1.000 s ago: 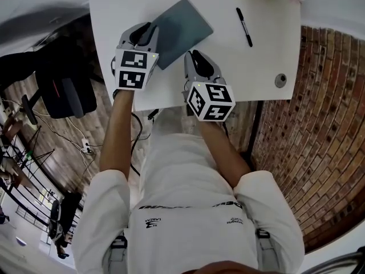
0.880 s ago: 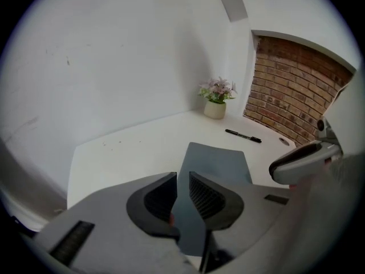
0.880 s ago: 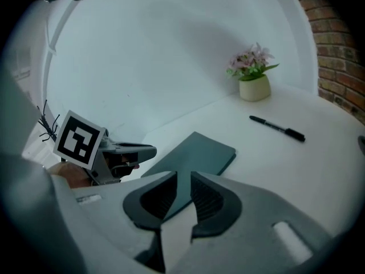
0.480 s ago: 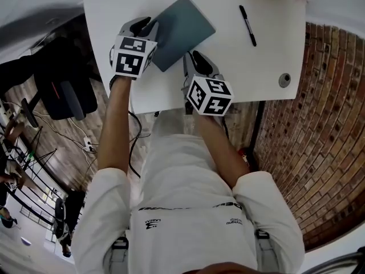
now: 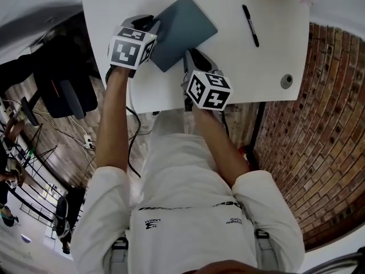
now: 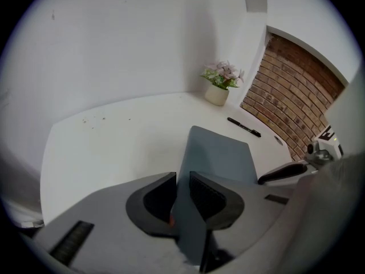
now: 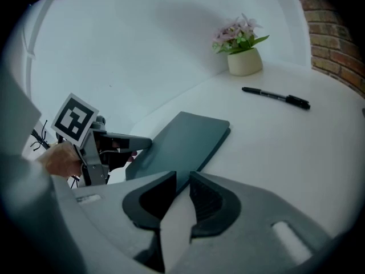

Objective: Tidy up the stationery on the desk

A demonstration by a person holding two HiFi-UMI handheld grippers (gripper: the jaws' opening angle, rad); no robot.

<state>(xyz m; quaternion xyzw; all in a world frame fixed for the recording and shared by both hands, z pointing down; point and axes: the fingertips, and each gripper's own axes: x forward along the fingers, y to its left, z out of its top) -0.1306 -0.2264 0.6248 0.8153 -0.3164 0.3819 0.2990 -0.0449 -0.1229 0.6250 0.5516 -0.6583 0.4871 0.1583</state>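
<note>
On white counter [image 5: 251,67], near edge: left claw [image 5: 151,24] clamped on corner of flat slate-grey notebook [image 5: 183,28]. Right claw [image 5: 190,56] empty, jaws apart, just eased closer. Beyond, black marker pen [image 5: 250,25] untouched. Tidying barely begun.

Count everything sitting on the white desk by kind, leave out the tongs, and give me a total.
notebook: 1
pen: 1
potted plant: 1
round desk grommet: 1
Total: 4

Potted flowers [image 6: 219,84]; black chair [image 5: 64,93]
</note>
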